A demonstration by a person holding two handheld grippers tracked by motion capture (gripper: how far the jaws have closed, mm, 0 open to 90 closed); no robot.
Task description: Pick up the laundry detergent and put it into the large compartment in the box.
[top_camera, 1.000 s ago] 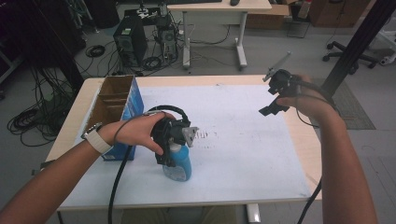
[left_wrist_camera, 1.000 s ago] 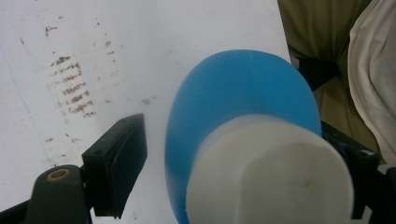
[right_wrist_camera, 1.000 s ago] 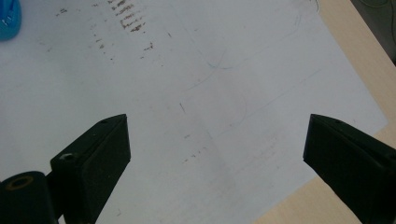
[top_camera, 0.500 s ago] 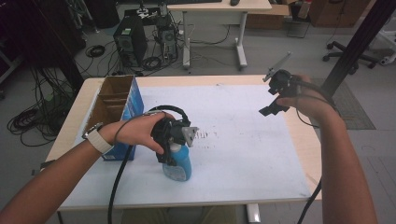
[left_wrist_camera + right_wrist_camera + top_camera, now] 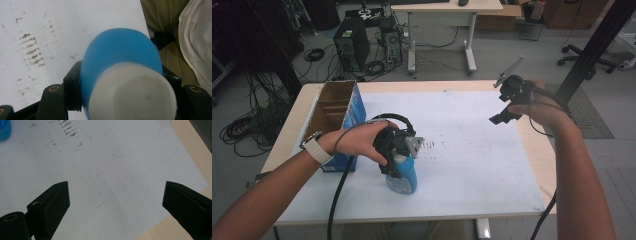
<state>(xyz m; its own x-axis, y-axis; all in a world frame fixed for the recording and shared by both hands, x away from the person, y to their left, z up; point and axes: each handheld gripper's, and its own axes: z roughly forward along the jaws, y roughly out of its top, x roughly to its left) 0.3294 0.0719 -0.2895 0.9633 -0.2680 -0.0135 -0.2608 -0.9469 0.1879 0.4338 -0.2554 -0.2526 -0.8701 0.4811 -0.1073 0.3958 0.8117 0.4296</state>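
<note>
1. The blue bottle [image 5: 402,175] with its white cap [image 5: 135,97] lies on the white sheet [image 5: 472,165] near the table's front left, just right of the cardboard box [image 5: 334,107].
2. The left gripper [image 5: 394,150] has just closed its jaws on the bottle; in the left gripper view the black pads [image 5: 73,92] press against both sides of the blue body just below the cap.
3. The left hand [image 5: 362,142] wraps the gripper from the box side, a cable [image 5: 337,195] trailing toward the table's front edge.
4. The right gripper [image 5: 507,107] hangs above the sheet's far right part, well apart from the bottle, jaws spread wide with nothing between them.
5. Brown smudges [image 5: 432,146] mark the sheet just right of the bottle.
</note>
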